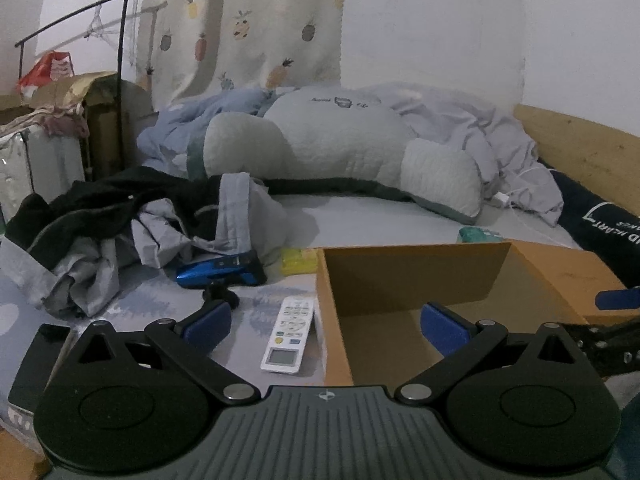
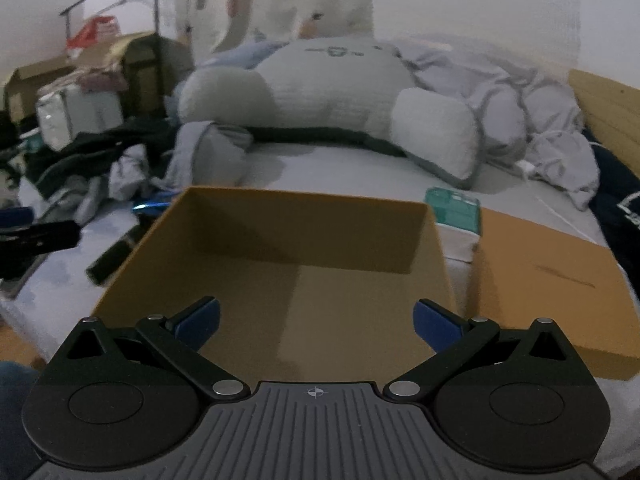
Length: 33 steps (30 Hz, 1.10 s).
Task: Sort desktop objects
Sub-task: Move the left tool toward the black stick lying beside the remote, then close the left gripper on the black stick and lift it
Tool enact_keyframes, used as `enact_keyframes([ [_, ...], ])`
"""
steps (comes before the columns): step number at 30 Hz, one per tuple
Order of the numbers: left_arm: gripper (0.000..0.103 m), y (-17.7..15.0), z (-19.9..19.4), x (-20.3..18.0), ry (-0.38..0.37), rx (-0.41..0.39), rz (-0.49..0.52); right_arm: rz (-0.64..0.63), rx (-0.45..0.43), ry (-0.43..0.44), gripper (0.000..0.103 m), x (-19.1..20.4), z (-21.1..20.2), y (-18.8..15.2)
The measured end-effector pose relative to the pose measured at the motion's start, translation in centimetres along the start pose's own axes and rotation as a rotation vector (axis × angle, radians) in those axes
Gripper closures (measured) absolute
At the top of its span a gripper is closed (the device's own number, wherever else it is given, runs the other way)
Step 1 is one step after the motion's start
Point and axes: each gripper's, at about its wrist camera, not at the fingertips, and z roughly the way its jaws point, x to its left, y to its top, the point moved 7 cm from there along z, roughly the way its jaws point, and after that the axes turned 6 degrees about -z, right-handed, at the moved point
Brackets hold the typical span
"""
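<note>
An open brown cardboard box (image 1: 416, 276) sits on the bed with nothing showing inside it. Left of it lie a white remote (image 1: 289, 334), a blue and black handheld device (image 1: 222, 270), a small black part (image 1: 218, 294) and a yellow pill case (image 1: 298, 261). My left gripper (image 1: 326, 322) is open and holds nothing, straddling the remote and the box's left wall. My right gripper (image 2: 317, 322) is open above the box (image 2: 304, 220), also holding nothing. A teal pack (image 2: 454, 208) lies behind the box's right corner.
The box lid (image 2: 548, 280) lies flat to the right of the box. A black phone (image 1: 40, 360) rests at the left edge of the bed. Crumpled clothes (image 1: 120, 232), a large pillow (image 1: 328, 148) and bedding fill the back. A black bar-shaped item (image 2: 114, 256) lies left of the box.
</note>
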Motion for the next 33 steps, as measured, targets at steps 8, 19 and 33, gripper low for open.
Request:
enact_keyframes([
  [8, 0.0, 0.0, 1.4, 3.0, 0.068, 0.012, -0.043, -0.028, -0.012, 0.058, 0.0, 1.4, -0.4, 0.5],
  [19, 0.0, -0.5, 4.1, 7.5, 0.109, 0.098, -0.218, 0.104, -0.032, 0.107, 0.0, -1.3, -0.7, 0.8],
  [33, 0.007, -1.5, 9.5, 10.1, 0.141, 0.164, -0.144, 0.199, -0.052, 0.184, 0.0, -1.7, 0.2, 1.0],
])
